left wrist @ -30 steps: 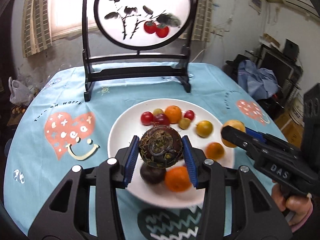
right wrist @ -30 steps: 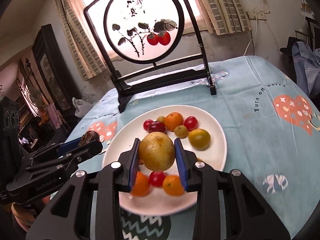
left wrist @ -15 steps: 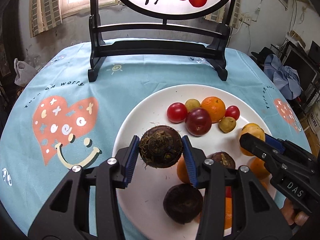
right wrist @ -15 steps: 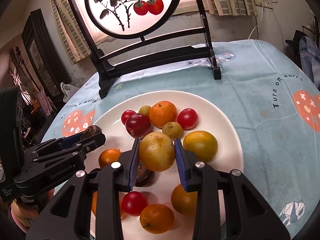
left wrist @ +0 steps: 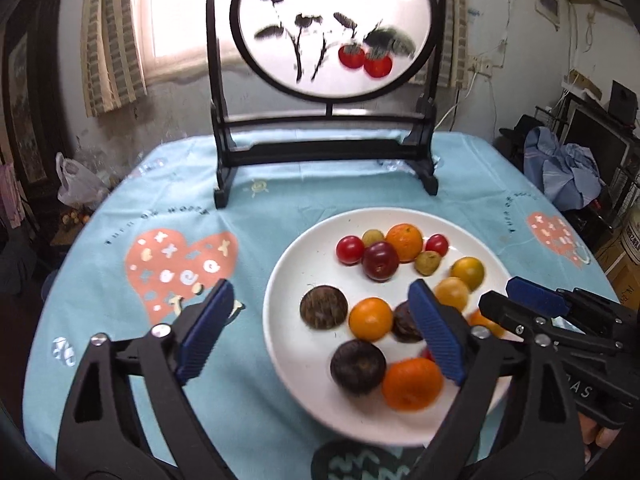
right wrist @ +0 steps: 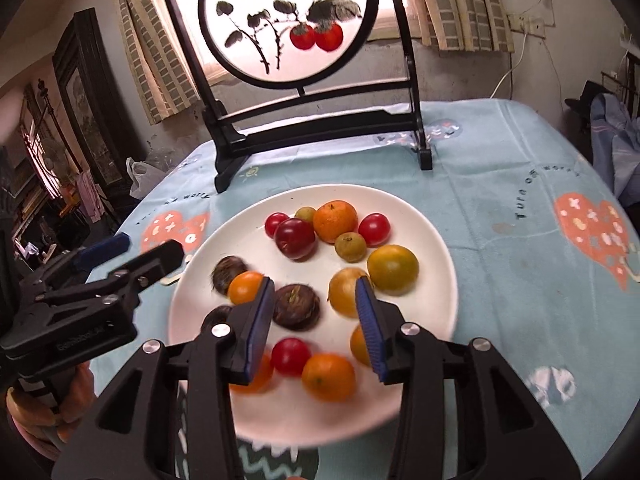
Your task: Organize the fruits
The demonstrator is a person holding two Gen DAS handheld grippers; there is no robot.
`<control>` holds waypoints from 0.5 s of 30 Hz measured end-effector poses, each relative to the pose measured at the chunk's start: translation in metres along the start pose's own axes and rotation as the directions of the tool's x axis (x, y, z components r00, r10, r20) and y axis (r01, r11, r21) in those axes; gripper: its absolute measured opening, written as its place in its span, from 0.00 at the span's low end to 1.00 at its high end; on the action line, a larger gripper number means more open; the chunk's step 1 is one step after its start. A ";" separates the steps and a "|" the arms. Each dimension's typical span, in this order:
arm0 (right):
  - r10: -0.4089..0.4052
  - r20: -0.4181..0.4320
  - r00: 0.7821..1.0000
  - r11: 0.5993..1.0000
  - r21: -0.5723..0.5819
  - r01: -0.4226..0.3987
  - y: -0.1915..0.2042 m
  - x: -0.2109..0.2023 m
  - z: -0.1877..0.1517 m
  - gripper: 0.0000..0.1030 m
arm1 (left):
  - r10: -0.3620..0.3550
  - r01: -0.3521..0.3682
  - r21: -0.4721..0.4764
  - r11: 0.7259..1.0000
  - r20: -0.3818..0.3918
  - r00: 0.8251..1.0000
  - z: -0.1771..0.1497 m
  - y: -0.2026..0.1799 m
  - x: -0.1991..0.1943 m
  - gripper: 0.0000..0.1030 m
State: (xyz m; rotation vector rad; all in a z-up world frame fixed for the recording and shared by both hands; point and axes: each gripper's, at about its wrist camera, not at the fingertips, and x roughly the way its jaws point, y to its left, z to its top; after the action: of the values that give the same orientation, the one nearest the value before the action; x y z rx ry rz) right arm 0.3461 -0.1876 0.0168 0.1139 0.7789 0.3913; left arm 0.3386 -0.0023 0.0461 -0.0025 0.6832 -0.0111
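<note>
A white plate (left wrist: 296, 264) (right wrist: 432, 240) on the blue tablecloth holds several fruits: oranges, red tomatoes, a plum, dark brown water chestnuts. My left gripper (left wrist: 320, 328) is open and empty above the plate's near left rim. The brown chestnut (left wrist: 323, 306) (right wrist: 228, 273) lies on the plate between its fingers. My right gripper (right wrist: 314, 322) is open and empty above the plate's front. The yellow fruit (right wrist: 347, 290) (left wrist: 452, 292) lies on the plate just beyond its right finger. Each gripper shows in the other's view, the right one (left wrist: 516, 300) and the left one (right wrist: 140, 252).
A black wooden stand (left wrist: 324, 148) (right wrist: 320, 120) with a round painted screen stands at the back of the table. A white plastic bag (left wrist: 76, 184) lies off the table's far left edge. Clutter and blue cloth (left wrist: 568, 172) sit at the right.
Both grippers opened and pulled back. The left let go of the brown chestnut and the right let go of the yellow fruit; both now lie on the plate.
</note>
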 end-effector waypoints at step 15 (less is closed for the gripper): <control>-0.088 0.020 0.996 0.985 -0.146 0.090 0.036 -0.127 -0.117 0.79 | -0.011 0.011 0.069 0.998 -0.001 1.000 -0.112 -0.010 -0.152 0.98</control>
State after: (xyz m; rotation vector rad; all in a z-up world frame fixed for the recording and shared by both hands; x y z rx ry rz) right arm 0.1713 -0.2077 0.0262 -0.0556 0.7364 0.3611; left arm 0.1498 -0.0107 0.0548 0.0602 0.6834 -0.0450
